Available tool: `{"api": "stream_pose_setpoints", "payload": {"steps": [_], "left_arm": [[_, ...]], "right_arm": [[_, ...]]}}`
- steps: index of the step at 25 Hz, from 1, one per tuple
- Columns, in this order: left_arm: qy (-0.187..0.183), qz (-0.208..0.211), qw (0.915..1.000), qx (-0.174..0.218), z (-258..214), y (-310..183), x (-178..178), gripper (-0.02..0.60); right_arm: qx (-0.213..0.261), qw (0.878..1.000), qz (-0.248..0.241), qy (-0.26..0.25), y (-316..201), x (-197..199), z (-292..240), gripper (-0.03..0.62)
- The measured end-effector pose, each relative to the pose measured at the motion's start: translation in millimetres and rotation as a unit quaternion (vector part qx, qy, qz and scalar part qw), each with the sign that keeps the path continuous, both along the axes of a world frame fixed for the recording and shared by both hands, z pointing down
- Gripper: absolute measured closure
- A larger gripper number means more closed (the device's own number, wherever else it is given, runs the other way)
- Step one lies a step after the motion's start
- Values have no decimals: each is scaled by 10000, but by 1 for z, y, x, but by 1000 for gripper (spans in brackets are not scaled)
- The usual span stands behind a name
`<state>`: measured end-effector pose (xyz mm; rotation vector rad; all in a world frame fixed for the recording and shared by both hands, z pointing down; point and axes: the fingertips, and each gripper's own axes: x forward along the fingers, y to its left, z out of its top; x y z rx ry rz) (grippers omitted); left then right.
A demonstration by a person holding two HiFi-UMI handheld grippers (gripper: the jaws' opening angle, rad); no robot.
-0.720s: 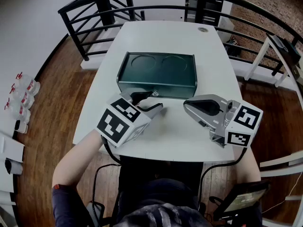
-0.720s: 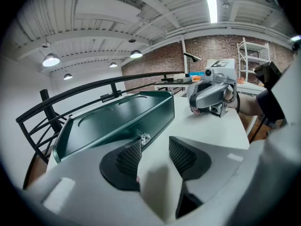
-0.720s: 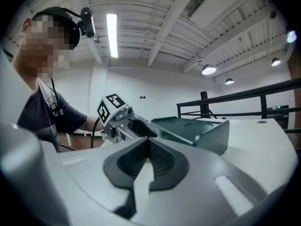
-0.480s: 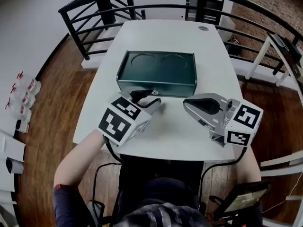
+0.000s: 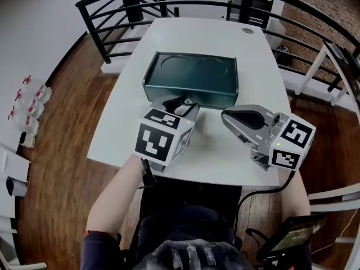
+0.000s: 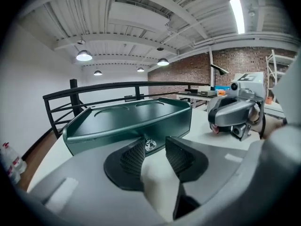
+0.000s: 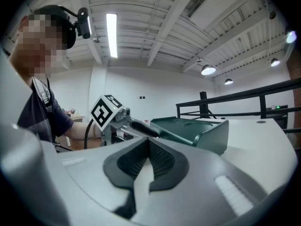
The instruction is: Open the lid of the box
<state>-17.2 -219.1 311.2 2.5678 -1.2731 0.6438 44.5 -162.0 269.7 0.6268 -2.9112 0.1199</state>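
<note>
now that the left gripper (image 6: 154, 149) has pushed forward from the near edge of the table (image 5: 225, 38), its jaws are standing apart on either side of the small shiny latch (image 6: 150, 145) on the front wall of the box (image 5: 194, 75), and as far as i am seeing the pads are not pressing on it. the box is staying put, midway between the left and right edges and a little toward the far edge, with its lid lying shut. i am reading this as the approach ending and a grip on the latch coming next; none of the opening is done. the right gripper (image 7: 149, 147) is barely shifting, hovering near the near right corner with its jaws together on nothing. in the head view the left jaws are covering half the latch, so i am not making out whether it is a knob or a keyhole. the hinge side is facing away from every camera.
</note>
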Motion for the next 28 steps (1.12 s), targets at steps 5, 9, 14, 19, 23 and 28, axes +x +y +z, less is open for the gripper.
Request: {"api": "stream_pose_setpoints", "payload": {"steps": [5,9,14,19,23,28], "left_arm": [[-162,-276,9995,-14,1,-4,-6,489],[-152,-274,9995,-83,4,-3,-3,460],[-52,-398,9991,-170,5,-1,-7,491],[-214,-264,9993,-127,6,-3,-6,492],[-101,-59,9996,-259,5,12,-9,494],[92,170,9992,-339,4,30,-9,494]], "right_arm": [[-7,10000,-25,-7,1,-2,0,590],[-4,10000,-59,0,2,-2,1,590],[-6,10000,-61,7,6,-3,0,590],[-7,10000,-55,-4,3,-2,1,591],[-4,10000,-48,-7,3,-2,1,590],[91,9983,-486,-300,16,5,-11,591]]}}
